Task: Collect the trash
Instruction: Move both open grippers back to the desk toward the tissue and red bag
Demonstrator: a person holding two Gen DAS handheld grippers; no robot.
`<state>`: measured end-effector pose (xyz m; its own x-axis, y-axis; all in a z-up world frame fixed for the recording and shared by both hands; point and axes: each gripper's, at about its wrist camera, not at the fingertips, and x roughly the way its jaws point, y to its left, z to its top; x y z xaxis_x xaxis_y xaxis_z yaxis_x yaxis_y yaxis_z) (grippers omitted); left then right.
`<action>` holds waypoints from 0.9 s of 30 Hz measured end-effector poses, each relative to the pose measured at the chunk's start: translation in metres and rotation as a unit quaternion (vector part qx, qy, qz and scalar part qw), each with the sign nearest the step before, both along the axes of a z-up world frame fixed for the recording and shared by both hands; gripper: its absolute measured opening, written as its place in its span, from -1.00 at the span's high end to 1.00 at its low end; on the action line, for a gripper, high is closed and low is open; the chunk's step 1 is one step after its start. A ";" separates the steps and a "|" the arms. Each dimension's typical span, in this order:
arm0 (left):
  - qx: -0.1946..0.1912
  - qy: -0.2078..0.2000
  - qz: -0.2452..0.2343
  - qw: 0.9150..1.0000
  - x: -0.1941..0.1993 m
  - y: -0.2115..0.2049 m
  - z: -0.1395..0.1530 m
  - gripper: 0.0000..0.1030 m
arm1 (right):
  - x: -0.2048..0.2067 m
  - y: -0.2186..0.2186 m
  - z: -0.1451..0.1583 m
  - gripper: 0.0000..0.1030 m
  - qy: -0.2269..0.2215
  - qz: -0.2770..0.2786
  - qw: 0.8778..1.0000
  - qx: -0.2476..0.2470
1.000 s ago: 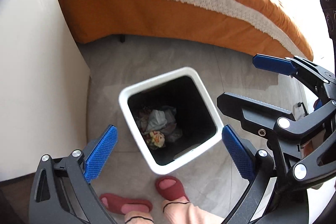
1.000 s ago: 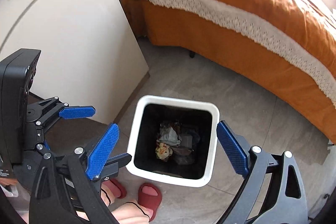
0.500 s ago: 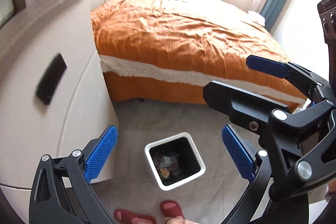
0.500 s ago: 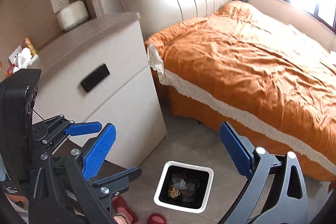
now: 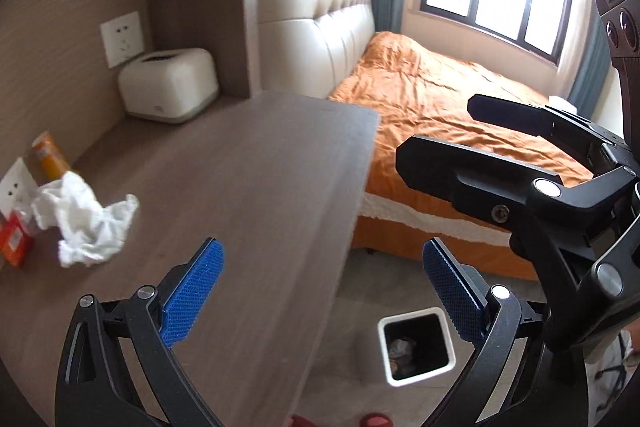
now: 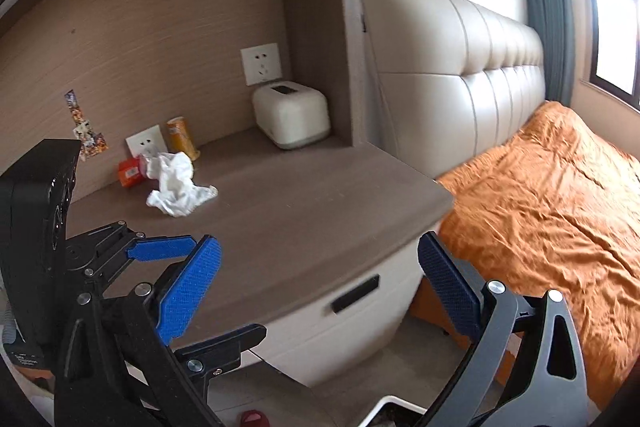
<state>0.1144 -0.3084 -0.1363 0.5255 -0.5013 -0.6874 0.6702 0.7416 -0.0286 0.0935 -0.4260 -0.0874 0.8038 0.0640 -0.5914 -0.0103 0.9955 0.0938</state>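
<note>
We held the left gripper point(image 5: 322, 287) and right gripper point(image 6: 320, 277) above the nightstand point(image 6: 304, 211), both with jaws wide apart and empty. The crumpled tissue point(image 6: 176, 185) lay on the nightstand's far side beside an orange box point(image 6: 130, 173), and the white bin point(image 5: 416, 345) stood on the floor below.

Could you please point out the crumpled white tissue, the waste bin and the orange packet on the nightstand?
crumpled white tissue point(image 6: 176, 187), right wrist view, middle of the wad.
waste bin point(image 5: 450, 337), left wrist view, right side of its white rim.
orange packet point(image 6: 130, 173), right wrist view, its front face.
</note>
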 end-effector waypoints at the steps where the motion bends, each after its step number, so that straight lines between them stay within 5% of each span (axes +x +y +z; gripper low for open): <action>1: -0.003 -0.003 0.012 1.000 0.006 0.011 0.006 -0.90 | 0.008 0.009 0.005 -0.91 -0.006 0.012 1.000 0.000; 8: 0.006 -0.033 0.113 0.993 0.052 0.091 0.027 -0.90 | 0.070 0.076 0.023 -0.91 -0.021 0.093 0.995 0.000; 16: 0.012 -0.039 0.198 0.979 0.105 0.189 0.022 -0.90 | 0.126 0.128 0.002 -0.91 0.000 0.146 0.989 -0.003; 27: -0.039 0.028 0.200 0.979 0.170 0.268 -0.009 -0.90 | 0.181 0.178 -0.056 -0.91 0.077 0.176 0.981 -0.024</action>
